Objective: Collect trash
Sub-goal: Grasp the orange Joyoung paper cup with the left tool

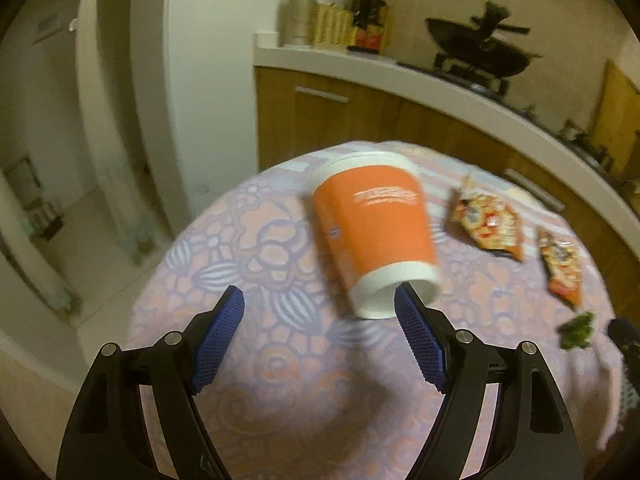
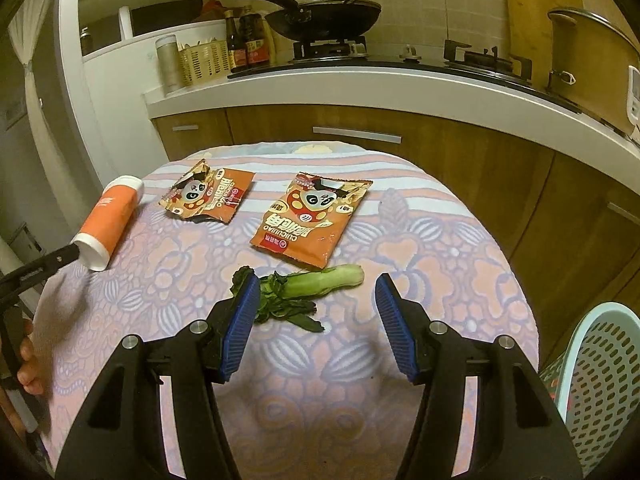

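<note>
Tabletop (image 2: 460, 240): it is wearing a pink and lilac flowered cloth and standing just in front of a kitchen counter (image 2: 360, 88).
Paper cup (image 1: 374, 236): the orange cup is lying on its side near the tabletop's left edge, white base end pointing toward the left gripper.
Left gripper (image 1: 320, 300): its jaws are standing wide apart with nothing clamped; its right finger tip is overlapping the cup's near end in the left wrist view, and I cannot tell whether it is touching.
Right gripper (image 2: 316, 286): its jaws are standing apart and gripping nothing, hovering just short of the vegetable scrap.
Vegetable scrap (image 2: 308, 288): a pale green stalk with dark wilted leaves is lying on the cloth, partly behind the right gripper's left finger.
Snack wrappers: one torn wrapper (image 2: 208, 198) is lying near the cup, and a fuller one (image 2: 312, 220) is lying just beyond the stalk.
Basket (image 2: 596, 380): a pale blue perforated basket is sitting beside the tabletop at the right.
Hand (image 2: 30, 364): a person's fingers are showing at the left edge.
</note>
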Demonstrator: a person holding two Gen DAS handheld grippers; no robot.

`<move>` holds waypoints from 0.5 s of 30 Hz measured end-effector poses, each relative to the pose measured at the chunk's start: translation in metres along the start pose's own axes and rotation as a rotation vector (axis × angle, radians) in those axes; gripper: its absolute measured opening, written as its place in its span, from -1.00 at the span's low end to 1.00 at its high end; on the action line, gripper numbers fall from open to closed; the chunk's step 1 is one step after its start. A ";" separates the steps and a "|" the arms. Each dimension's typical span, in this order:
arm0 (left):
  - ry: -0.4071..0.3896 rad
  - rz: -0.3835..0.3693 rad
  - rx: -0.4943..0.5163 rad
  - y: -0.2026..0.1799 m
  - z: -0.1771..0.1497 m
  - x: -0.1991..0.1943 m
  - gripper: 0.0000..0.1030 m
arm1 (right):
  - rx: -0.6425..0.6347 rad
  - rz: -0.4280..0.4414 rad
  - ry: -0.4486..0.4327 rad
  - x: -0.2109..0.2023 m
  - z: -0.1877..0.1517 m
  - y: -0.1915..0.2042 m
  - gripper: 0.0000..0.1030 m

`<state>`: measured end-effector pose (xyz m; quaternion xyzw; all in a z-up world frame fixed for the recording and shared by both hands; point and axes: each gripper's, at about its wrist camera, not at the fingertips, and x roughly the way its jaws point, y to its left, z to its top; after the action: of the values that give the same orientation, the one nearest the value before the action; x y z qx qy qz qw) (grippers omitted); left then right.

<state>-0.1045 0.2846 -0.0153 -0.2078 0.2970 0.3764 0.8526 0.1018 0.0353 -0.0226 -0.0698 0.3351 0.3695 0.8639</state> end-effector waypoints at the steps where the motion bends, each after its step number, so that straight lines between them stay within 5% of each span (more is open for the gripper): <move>1: -0.001 -0.042 0.005 -0.003 -0.002 -0.004 0.48 | -0.002 -0.001 0.001 0.000 0.000 0.000 0.10; 5: 0.007 -0.111 -0.003 -0.012 -0.001 -0.004 0.54 | -0.007 -0.007 0.004 0.001 0.000 0.002 0.10; 10: -0.001 -0.071 -0.011 -0.020 0.020 0.014 0.58 | -0.014 -0.013 0.007 0.001 0.000 0.003 0.10; 15: 0.075 -0.110 -0.031 -0.025 0.028 0.047 0.58 | -0.014 -0.016 0.013 0.002 0.000 0.003 0.10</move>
<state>-0.0499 0.3089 -0.0229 -0.2509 0.3108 0.3254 0.8571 0.1004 0.0385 -0.0235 -0.0812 0.3376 0.3644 0.8641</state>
